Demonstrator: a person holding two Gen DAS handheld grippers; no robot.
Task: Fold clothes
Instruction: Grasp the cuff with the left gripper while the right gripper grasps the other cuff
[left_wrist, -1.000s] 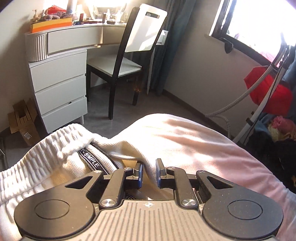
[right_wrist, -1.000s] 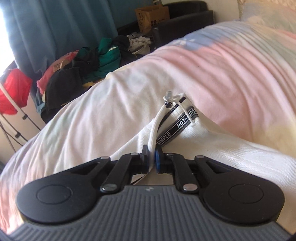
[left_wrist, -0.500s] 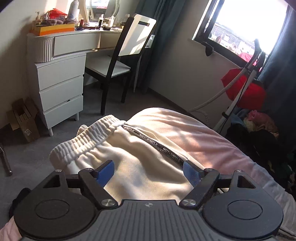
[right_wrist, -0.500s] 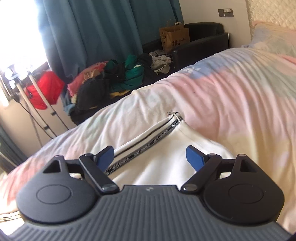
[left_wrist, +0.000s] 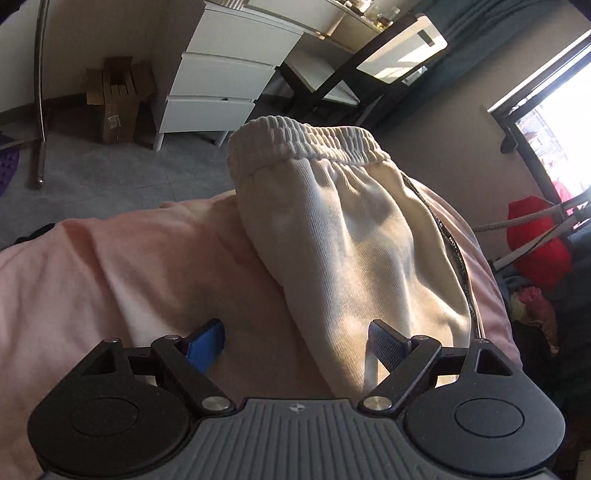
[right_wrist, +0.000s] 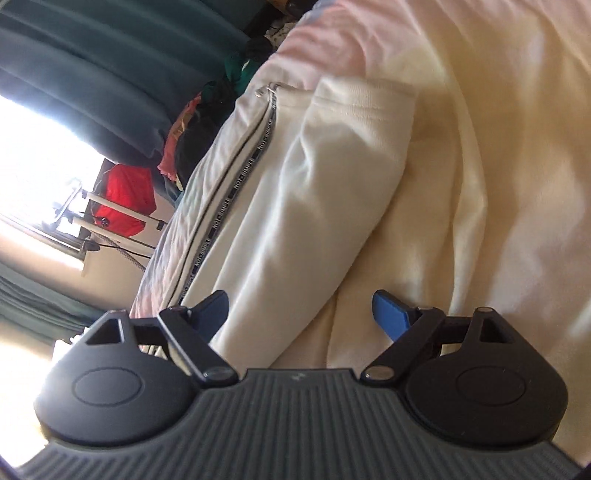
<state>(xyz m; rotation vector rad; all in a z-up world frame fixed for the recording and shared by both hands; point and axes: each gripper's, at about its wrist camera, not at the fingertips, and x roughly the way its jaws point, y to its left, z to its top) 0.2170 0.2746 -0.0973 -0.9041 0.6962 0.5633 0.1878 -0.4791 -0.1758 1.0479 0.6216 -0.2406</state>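
Note:
Cream-white sweatpants (left_wrist: 354, 236) lie on the pink bed cover (left_wrist: 122, 273), with the ribbed elastic waistband (left_wrist: 303, 140) at the bed's far edge and a black lettered stripe along one side. My left gripper (left_wrist: 297, 343) is open and empty, low over the near part of the pants. In the right wrist view the pant leg (right_wrist: 295, 206) runs away from me to its hemmed cuff (right_wrist: 362, 99). My right gripper (right_wrist: 301, 314) is open and empty, with the leg fabric between its spread fingers.
A white drawer unit (left_wrist: 225, 74), a black-and-white chair (left_wrist: 369, 62) and a cardboard box (left_wrist: 118, 96) stand on the grey floor beyond the bed. A clothes pile (right_wrist: 199, 122), a red item on a stand (right_wrist: 123, 203) and teal curtains (right_wrist: 92, 62) lie past the bed.
Both grippers opened and let go of the pants' striped edge a second ago. Since then both have tilted and dropped closer to the garment.

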